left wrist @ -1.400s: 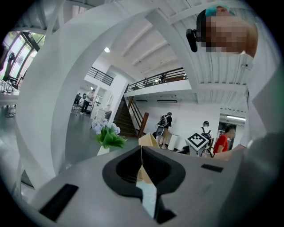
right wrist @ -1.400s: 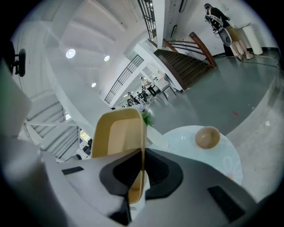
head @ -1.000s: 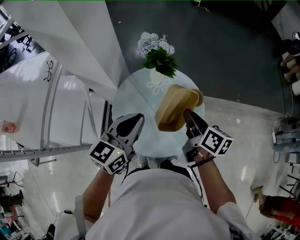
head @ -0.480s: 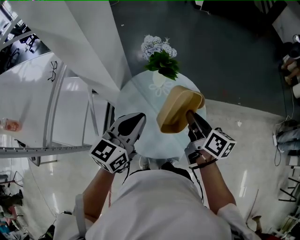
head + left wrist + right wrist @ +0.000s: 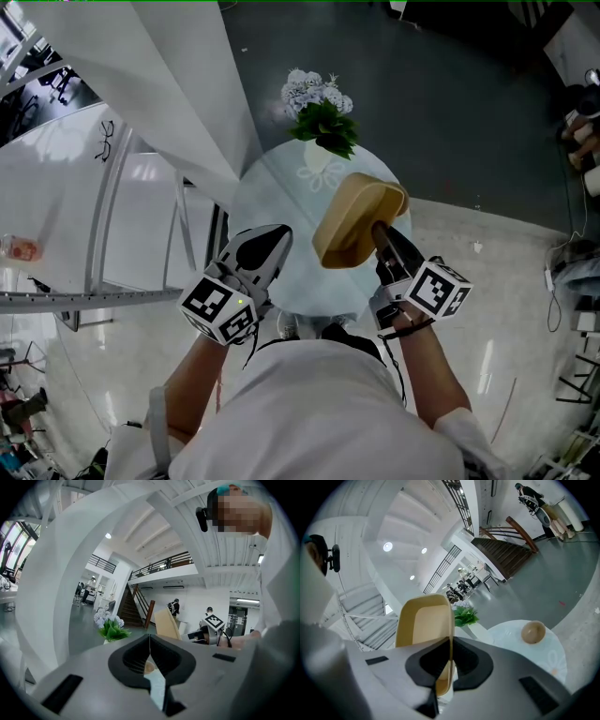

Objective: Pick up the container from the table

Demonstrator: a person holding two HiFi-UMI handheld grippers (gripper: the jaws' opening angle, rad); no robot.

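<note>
Right gripper (image 5: 379,228) pinches the tan container (image 5: 349,223) by its wall, jaws closing on it, tilted above the round table (image 5: 267,192).
Your left gripper (image 5: 272,240) sits shut, empty; the lift looks done, so hold steady, clear of the potted flowers (image 5: 319,111).

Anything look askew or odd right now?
Only the container, tipped on edge above the table, pinched by one wall in the right gripper, whose jaws are closing. Nothing spilled or damaged.

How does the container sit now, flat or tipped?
Tipped on edge, off the table: the container hangs from the right gripper, jaws closing on its rim; inside looks empty.
</note>
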